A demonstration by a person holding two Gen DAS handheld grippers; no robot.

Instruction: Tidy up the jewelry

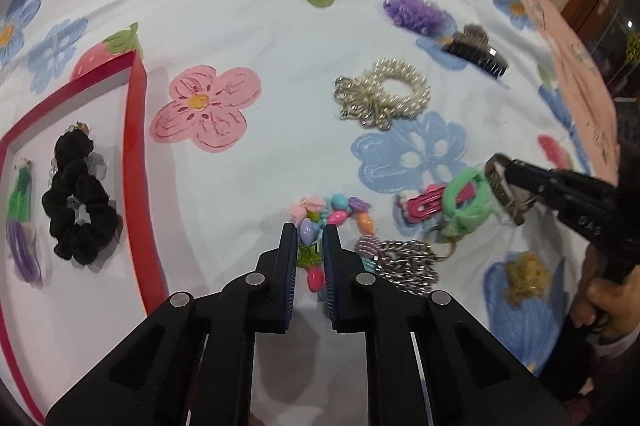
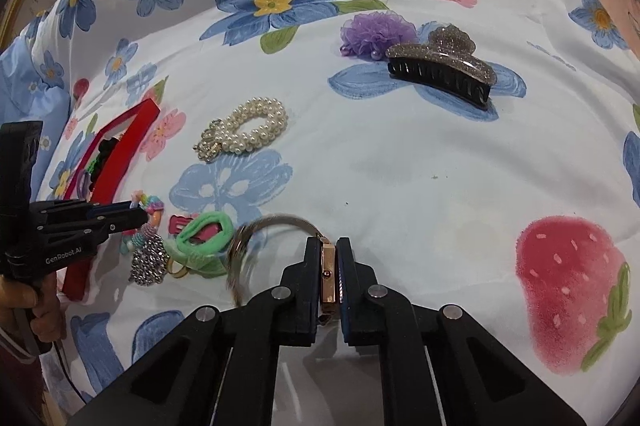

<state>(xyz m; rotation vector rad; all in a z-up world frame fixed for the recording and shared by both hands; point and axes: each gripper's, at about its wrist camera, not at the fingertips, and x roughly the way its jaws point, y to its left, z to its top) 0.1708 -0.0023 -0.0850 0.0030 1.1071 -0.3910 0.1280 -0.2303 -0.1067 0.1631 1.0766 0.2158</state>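
Left gripper (image 1: 310,226) clamped on the coloured bead bracelet (image 1: 334,212) on the bedsheet; right gripper (image 2: 329,246) pinching the wristwatch (image 2: 327,268); lift both straight, slowly, toward the red tray (image 1: 136,162).

White lettering reading "GenRobot.AI" stood on the black body of the left gripper (image 2: 138,216), seen from the right wrist; no other text could be read.

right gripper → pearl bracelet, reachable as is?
Probably not right now. The right gripper is shut on a watch, so its jaws are occupied. The path itself looks free: only bare cloth lies between it and the pearl bracelet.
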